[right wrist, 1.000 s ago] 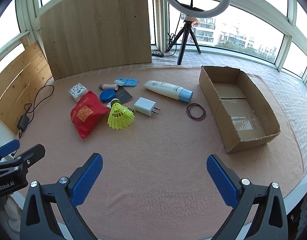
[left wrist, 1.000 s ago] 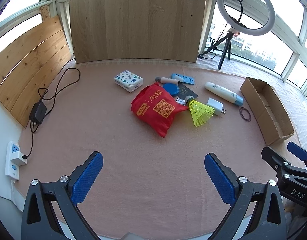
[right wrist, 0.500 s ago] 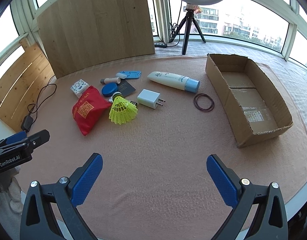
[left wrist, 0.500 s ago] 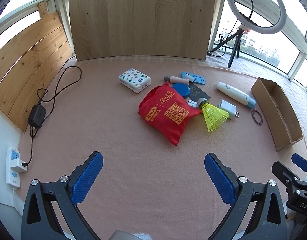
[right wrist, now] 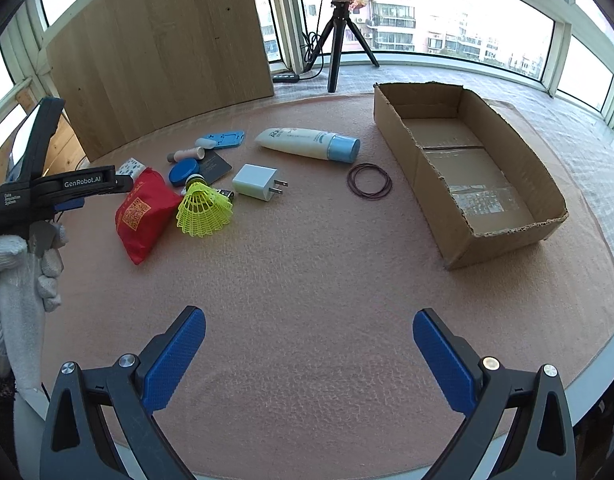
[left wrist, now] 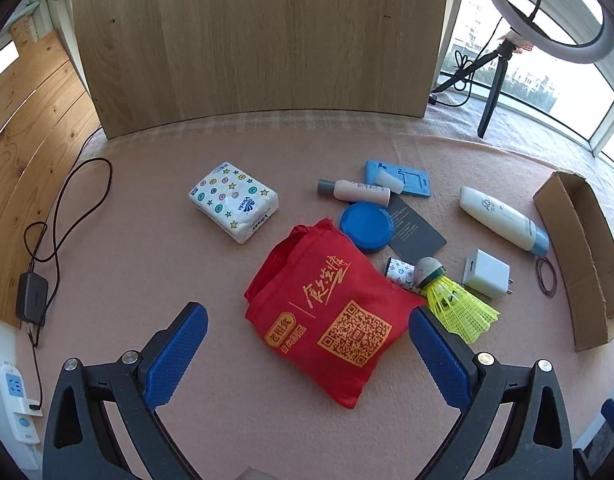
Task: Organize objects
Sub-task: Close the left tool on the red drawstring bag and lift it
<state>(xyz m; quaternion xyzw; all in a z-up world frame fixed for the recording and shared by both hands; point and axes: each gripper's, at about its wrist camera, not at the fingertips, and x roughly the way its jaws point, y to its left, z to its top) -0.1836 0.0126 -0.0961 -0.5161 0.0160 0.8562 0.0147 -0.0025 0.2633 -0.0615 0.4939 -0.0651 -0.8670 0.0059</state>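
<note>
Pink felt covers the table [right wrist: 307, 264], which sits in a glazed corner with a wooden board [left wrist: 259, 40] propped at the back and a ring light tripod [right wrist: 339, 52] behind it. Going from left to right in the left wrist view, a power adapter and its cable [left wrist: 33, 296] lie at the table's edge, apart from the clutter, likely because they belong to the setup and not to the sorting. Next comes a tissue pack [left wrist: 234, 201], lying alone, then a red bag [left wrist: 335, 312] lying flat directly ahead of the left gripper [left wrist: 307, 356], whose 2 blue pads are spread wide with nothing between them; that aim suggests the bag is the first pick. Touching the bag's far edge are a blue round lid [left wrist: 365, 227], a dark card [left wrist: 417, 234] and a small pink bottle [left wrist: 355, 191], with a blue holder [left wrist: 399, 178] behind. A yellow shuttlecock [left wrist: 457, 304] lies on its side against the bag, beside a white charger [left wrist: 487, 274]. Further right lie a white tube with a blue cap [right wrist: 307, 143] and a loop of hair ties [right wrist: 369, 181]. Far right stands an open cardboard box [right wrist: 503, 236], empty, so presumably the destination and nothing is sorted yet. The right gripper [right wrist: 309, 356] hovers over bare felt, also spread and holding nothing, perhaps waiting for items nearer the box.
</note>
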